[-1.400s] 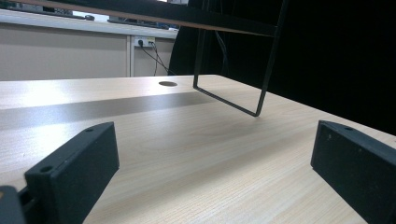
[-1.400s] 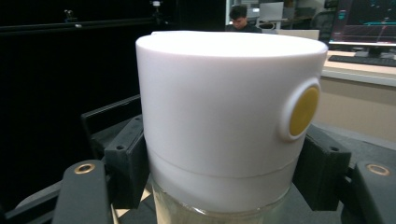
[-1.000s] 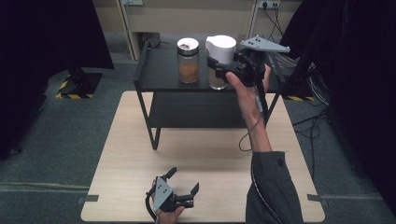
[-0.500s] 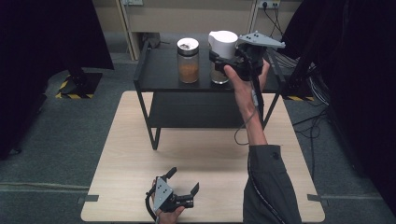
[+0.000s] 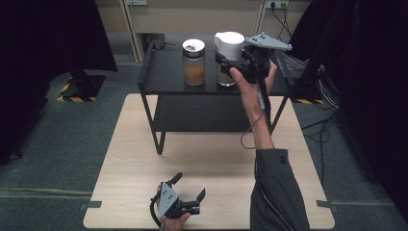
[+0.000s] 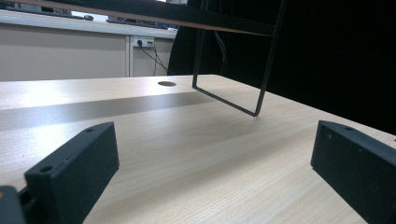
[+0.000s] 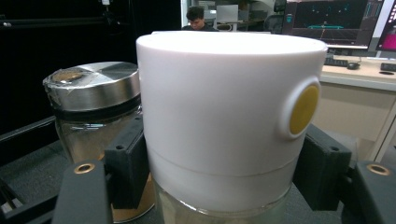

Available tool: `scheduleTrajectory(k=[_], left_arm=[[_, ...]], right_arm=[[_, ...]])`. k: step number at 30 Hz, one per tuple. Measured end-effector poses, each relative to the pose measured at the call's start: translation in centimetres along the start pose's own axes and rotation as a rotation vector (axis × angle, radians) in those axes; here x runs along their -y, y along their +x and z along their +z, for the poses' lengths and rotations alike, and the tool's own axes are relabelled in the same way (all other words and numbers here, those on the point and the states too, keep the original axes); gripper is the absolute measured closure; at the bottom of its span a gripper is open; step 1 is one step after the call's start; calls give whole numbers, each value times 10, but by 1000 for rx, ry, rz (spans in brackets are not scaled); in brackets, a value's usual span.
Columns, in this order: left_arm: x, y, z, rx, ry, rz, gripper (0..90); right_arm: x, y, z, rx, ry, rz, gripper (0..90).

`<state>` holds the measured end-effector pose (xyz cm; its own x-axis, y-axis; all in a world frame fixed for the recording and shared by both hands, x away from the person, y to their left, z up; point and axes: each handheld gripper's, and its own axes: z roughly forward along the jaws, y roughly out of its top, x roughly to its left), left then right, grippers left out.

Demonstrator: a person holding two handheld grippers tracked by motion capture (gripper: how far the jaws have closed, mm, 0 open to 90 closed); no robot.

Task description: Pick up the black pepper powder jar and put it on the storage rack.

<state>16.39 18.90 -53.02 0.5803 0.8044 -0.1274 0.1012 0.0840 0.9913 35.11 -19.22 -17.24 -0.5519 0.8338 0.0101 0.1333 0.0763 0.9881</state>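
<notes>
1. Gripping the white-lidded jar (image 7: pixel 231 121) with my right gripper (image 5: pixel 230 67), I have the jar standing directly between my two fingers, on the top shelf of the black rack (image 5: pixel 159 77).
2. Jar axis: upright. My fingers (image 7: pixel 128 161) approach level from the side, one pad on each flank of the jar at the seam where the white lid meets the glass body.
3. Finger state, right: closed on the jar, both pads appearing to touch it. The lid's yellow button (image 7: pixel 303 109) sits just above my far finger.
4. Neighbour: the steel-lidded jar (image 7: pixel 93 102) stands just beside my near finger, on the same shelf. I cannot tell whether it touches that finger.
5. Judgement: any lift should go straight up along the jar's axis; a sideways pull toward the near finger risks knocking the steel-lidded jar.
6. Nearer hand: the right. My left gripper (image 5: pixel 186 188) rests low on the wooden table (image 6: pixel 196 154), well apart from the rack.
7. Finger state, left: spread wide, holding nothing, only bare table between them.
</notes>
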Motion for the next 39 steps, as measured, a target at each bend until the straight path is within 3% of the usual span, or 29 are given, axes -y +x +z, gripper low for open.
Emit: scheduleTrajectory(k=[8,15,19,28,39], left_arm=[[0,0,0,-1,0,1,1],[0,-1,0,-2,1,3,1],[0,-1,0,-3,2,6,1],[0,-1,0,-3,1,5,1],[0,-1,0,-4,3,8,1]], right_arm=[[4,1,-2,-1,-11,-8,299],[9,-4,-4,-13,-27,1,91],[16,-9,-7,-46,-59,5,5],[18,-3,-16,-42,-81,-2,4],[30,0,-35,-74,-118,-1,4]])
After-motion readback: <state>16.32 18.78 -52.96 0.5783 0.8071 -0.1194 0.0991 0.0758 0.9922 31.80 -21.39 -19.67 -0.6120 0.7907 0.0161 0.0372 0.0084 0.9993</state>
